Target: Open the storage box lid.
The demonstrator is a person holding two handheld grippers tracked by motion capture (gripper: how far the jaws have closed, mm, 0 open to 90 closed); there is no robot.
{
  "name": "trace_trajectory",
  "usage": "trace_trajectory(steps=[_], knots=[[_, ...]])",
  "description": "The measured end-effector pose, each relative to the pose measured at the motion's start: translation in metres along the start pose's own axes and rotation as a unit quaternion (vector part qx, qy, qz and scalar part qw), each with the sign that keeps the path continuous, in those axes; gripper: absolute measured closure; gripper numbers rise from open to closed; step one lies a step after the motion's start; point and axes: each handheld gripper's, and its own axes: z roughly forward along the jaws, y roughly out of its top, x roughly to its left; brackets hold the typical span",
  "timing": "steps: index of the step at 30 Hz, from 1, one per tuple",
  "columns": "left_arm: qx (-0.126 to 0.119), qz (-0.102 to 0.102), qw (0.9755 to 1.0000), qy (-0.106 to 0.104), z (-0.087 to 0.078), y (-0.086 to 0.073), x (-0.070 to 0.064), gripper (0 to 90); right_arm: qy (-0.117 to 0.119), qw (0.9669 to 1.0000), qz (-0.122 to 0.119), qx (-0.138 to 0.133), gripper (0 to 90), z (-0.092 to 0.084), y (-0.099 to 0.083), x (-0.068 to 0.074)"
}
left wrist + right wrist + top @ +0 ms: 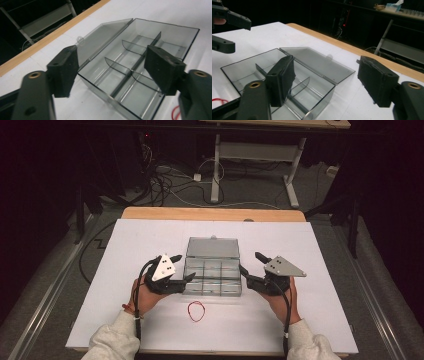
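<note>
Both grippers, left and right, stand wide and empty beside the opened box, so picking up the red band before it seems next.

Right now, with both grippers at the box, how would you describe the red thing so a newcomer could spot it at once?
Start at the white table, then find the clear compartment box at its middle with its lid open. Just in front of the box, on the person's side, lies a thin red rubber band, a small loop flat on the white surface. It is the only red item there.
</note>
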Motion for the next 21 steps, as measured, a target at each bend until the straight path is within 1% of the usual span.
trace_trajectory(steps=[2,4,6,8,9,11,12,13,15,16,18,19,20,21], knots=[[0.002,0.001,1.0000,-0.005,-0.005,-0.002,-0.003,24.2,0.001,1.0000,0.001,0.003,25.2,-0.003,0.000,0.000],[0.007,0.006,0.9998,-0.016,-0.009,-0.004,-0.006,24.2,0.008,0.9999,0.003,0.006,23.1,-0.006,-0.001,-0.001],[0.015,0.012,0.9995,-0.024,-0.013,-0.006,-0.010,24.2,0.009,0.9999,0.005,0.009,21.9,-0.009,-0.002,-0.002],[0.017,0.012,0.9991,-0.037,-0.016,-0.008,-0.012,24.2,0.010,0.9999,0.006,0.009,21.3,-0.013,-0.003,-0.002],[0.018,0.010,0.9990,-0.041,-0.018,-0.009,-0.013,24.2,0.010,0.9999,0.003,0.011,20.9,-0.015,-0.004,-0.003],[0.027,-0.002,0.9984,-0.050,-0.019,-0.011,-0.015,24.2,0.015,0.9998,0.002,0.016,21.0,-0.018,-0.005,-0.003],[0.032,-0.012,0.9977,-0.059,-0.019,-0.013,-0.015,24.3,0.013,0.9997,0.000,0.018,21.0,-0.020,-0.006,-0.003],[0.040,-0.016,0.9969,-0.065,-0.019,-0.014,-0.017,24.3,0.012,0.9997,-0.003,0.020,20.9,-0.022,-0.007,-0.002],[0.051,-0.019,0.9952,-0.081,-0.018,-0.018,-0.021,24.3,0.009,0.9996,-0.010,0.024,21.0,-0.026,-0.008,-0.002],[0.053,-0.022,0.9941,-0.092,-0.017,-0.020,-0.023,24.6,0.006,0.9997,-0.010,0.023,21.1,-0.029,-0.009,-0.001],[0.067,-0.021,0.9922,-0.103,-0.015,-0.023,-0.027,25.3,0.005,0.9997,-0.010,0.022,21.6,-0.035,-0.011,-0.001],[0.076,-0.023,0.9910,-0.108,-0.013,-0.024,-0.029,26.5,0.005,0.9997,-0.010,0.024,21.6,-0.037,-0.013,-0.001],[0.091,-0.029,0.9884,-0.118,-0.010,-0.026,-0.030,26.6,0.003,0.9995,-0.014,0.027,21.4,-0.040,-0.015,0.000],[0.093,-0.029,0.9888,-0.113,-0.010,-0.027,-0.031,26.9,0.002,0.9994,-0.017,0.029,21.6,-0.044,-0.017,0.000]])
